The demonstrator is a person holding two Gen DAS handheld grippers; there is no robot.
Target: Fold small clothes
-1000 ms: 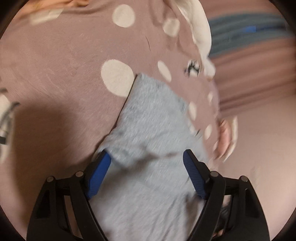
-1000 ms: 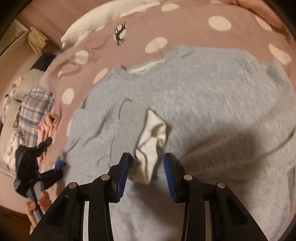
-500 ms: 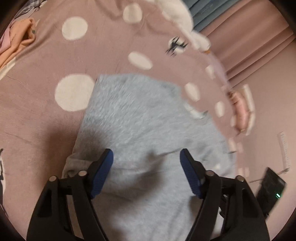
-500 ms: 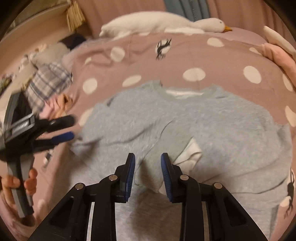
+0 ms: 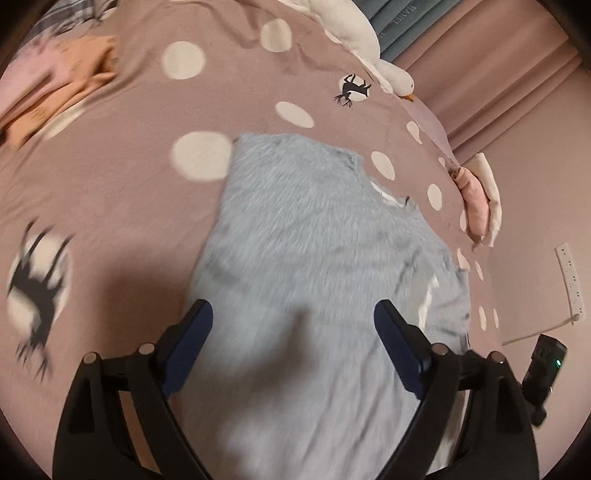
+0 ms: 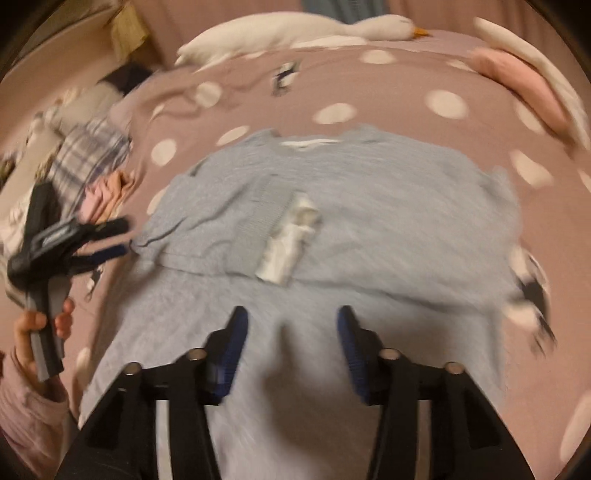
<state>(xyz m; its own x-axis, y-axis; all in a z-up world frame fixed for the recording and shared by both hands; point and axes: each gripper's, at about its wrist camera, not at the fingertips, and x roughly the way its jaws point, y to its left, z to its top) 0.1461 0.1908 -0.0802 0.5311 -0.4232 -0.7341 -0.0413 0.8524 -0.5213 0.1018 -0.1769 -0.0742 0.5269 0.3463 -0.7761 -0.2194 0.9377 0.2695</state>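
Observation:
A small light-blue sweater (image 5: 314, 236) lies flat on a pink polka-dot bedspread (image 5: 122, 192). In the right wrist view the sweater (image 6: 388, 206) has one sleeve folded across its front, with a ribbed cuff and a white lining (image 6: 291, 236) showing. My left gripper (image 5: 291, 314) is open and empty, hovering above the sweater's lower part; it also shows in the right wrist view (image 6: 122, 236) at the sweater's left edge. My right gripper (image 6: 291, 317) is open and empty above the hem.
A white goose plush (image 6: 295, 27) lies at the far edge of the bed. A pile of plaid and pink clothes (image 6: 92, 166) sits at the left. Folded pink and cream clothes (image 5: 478, 195) rest at the right edge. Curtains hang behind the bed.
My right gripper has let go of the folded sleeve, opened wider and drawn back toward the hem. My left gripper has lifted and pulled back from the sweater's side.

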